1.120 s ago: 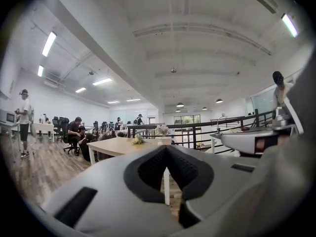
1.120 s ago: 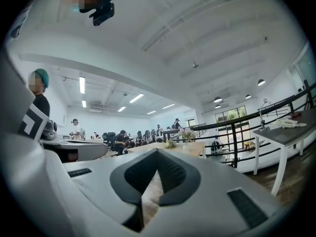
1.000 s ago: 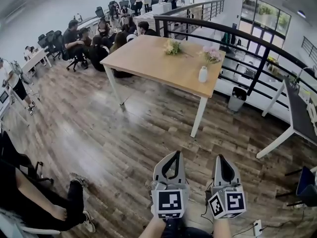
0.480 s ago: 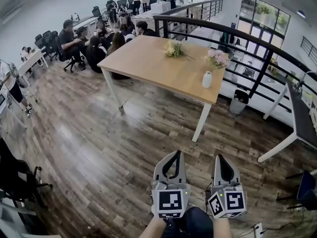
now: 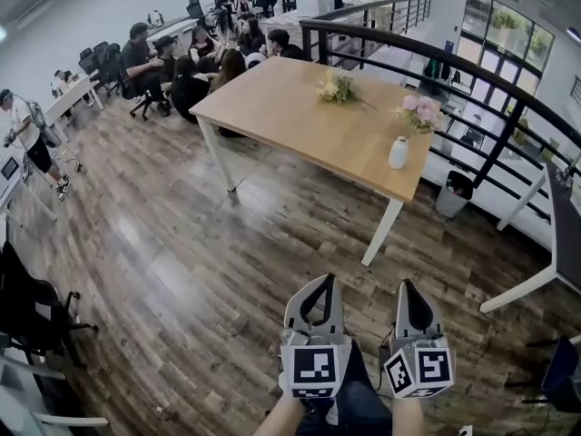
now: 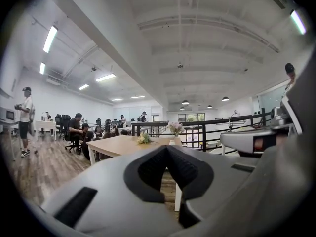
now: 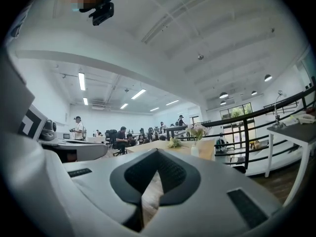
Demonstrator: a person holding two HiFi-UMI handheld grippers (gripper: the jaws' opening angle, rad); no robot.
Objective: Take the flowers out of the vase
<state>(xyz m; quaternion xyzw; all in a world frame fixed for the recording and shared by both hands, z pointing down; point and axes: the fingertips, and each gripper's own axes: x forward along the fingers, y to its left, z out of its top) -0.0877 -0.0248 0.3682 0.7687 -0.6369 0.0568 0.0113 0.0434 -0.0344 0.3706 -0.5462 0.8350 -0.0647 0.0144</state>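
A small white vase point(image 5: 398, 153) with pink flowers point(image 5: 419, 113) stands near the right end of a wooden table point(image 5: 290, 107), well ahead of me across the floor. A loose yellowish bunch of flowers point(image 5: 337, 87) lies on the table farther back. My left gripper point(image 5: 320, 282) and right gripper point(image 5: 408, 285) are held side by side low in the head view, both shut and empty, pointing towards the table. In the left gripper view the vase point(image 6: 172, 142) shows just above the closed tips point(image 6: 167, 147). In the right gripper view the vase point(image 7: 194, 150) stands right of the tips point(image 7: 157, 150).
A black railing point(image 5: 454, 71) runs behind and to the right of the table, with a bin point(image 5: 457, 189) below it. Several people sit at desks point(image 5: 182, 62) at the back left. A person point(image 5: 27, 143) stands at the far left. A white table point(image 5: 563, 234) is on the right.
The table with the vase has come closer and slid to the right in the head view. Both grippers keep their place low in the view, still shut.
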